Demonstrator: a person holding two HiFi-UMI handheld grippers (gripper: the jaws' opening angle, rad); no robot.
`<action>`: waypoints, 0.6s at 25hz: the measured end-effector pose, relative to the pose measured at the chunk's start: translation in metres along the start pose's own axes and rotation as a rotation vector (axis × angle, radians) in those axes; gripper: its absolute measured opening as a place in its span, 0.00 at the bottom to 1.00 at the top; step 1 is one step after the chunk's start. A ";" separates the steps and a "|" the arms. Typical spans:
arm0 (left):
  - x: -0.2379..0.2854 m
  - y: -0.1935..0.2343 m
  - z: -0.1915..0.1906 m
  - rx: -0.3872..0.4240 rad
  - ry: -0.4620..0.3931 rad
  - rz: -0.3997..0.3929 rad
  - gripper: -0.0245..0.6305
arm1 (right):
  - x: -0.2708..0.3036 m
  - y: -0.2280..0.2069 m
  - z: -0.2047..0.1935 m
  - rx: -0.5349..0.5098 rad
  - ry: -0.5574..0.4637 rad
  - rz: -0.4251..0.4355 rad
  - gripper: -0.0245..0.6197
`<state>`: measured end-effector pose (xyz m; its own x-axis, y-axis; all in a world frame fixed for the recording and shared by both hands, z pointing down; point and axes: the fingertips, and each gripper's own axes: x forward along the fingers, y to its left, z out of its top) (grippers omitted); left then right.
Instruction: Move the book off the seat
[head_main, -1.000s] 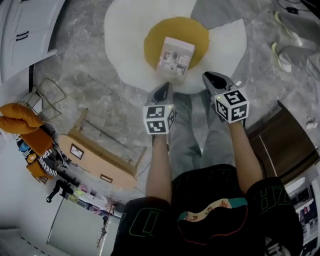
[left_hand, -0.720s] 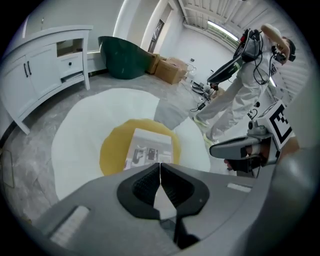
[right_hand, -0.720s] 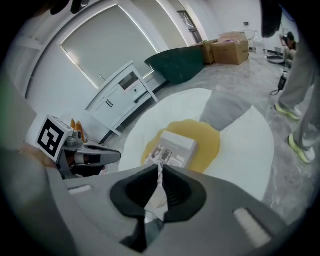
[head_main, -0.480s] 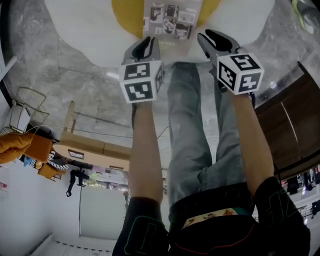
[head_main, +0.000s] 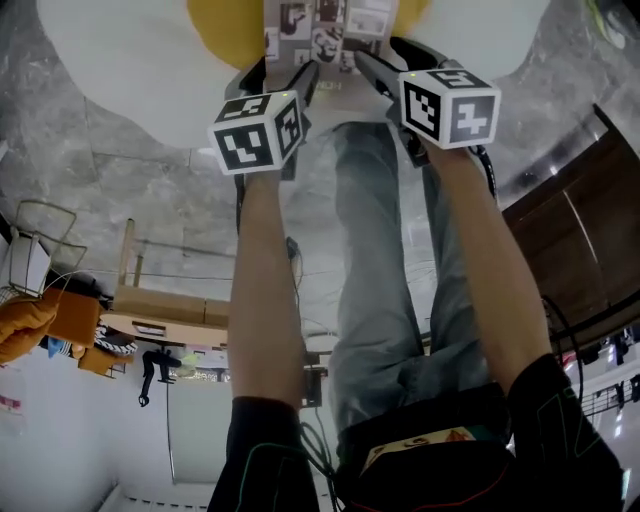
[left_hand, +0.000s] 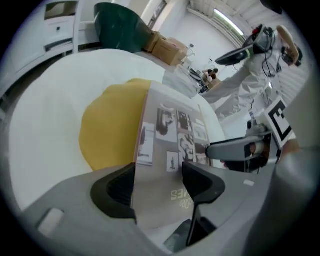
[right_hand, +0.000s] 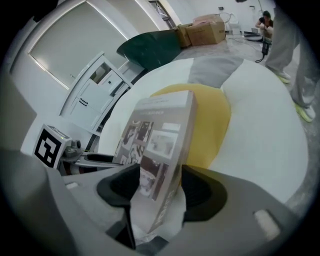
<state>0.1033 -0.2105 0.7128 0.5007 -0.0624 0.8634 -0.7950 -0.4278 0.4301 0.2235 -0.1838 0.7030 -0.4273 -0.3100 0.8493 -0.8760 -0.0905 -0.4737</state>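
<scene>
Leaning in is the big change: the fried-egg seat (head_main: 120, 70), which a second ago lay whole on the marble floor (head_main: 150, 190) ahead, now crowds the top of the head view. Only its near white rim and a slice of the yellow yolk (head_main: 225, 20) show. The book (head_main: 325, 20) lies where it did, cover up on the yolk, its near edge toward the person.

Both tongs have travelled from short of the seat's rim up to that near edge — the left gripper (left_hand: 159, 180) at the book's left near corner, the right gripper (right_hand: 159, 180) at the right one. Their jaws, almost together a moment ago, are opening. Each now has a corner of the book between its pads, one pad on the cover side and the other on the seat side. I judge neither is clamped yet. So the reach looks done and the grasp is the step in hand; the book is not yet off the seat.

The head view cuts off the book's far half and most of the seat, and from above the marker cubes (head_main: 258, 132) cover much of each gripper. In the gripper views I cannot tell whether the seat-side pads have slid beneath the book or only press into the cushion, nor whether any pad touches the cover. The lettering near the book's edge is partly behind the jaws.
</scene>
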 end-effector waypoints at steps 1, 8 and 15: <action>0.002 0.001 -0.003 -0.043 -0.001 -0.018 0.49 | 0.005 0.001 -0.003 0.003 0.010 -0.006 0.45; -0.004 -0.003 -0.001 -0.108 0.012 -0.050 0.48 | 0.001 0.002 0.004 0.012 0.043 -0.075 0.42; -0.052 -0.016 -0.018 -0.189 -0.053 -0.032 0.48 | -0.028 0.039 0.008 -0.134 0.052 -0.054 0.39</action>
<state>0.0835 -0.1841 0.6659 0.5402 -0.1005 0.8355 -0.8259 -0.2541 0.5034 0.2032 -0.1859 0.6591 -0.3871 -0.2587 0.8850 -0.9184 0.0223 -0.3951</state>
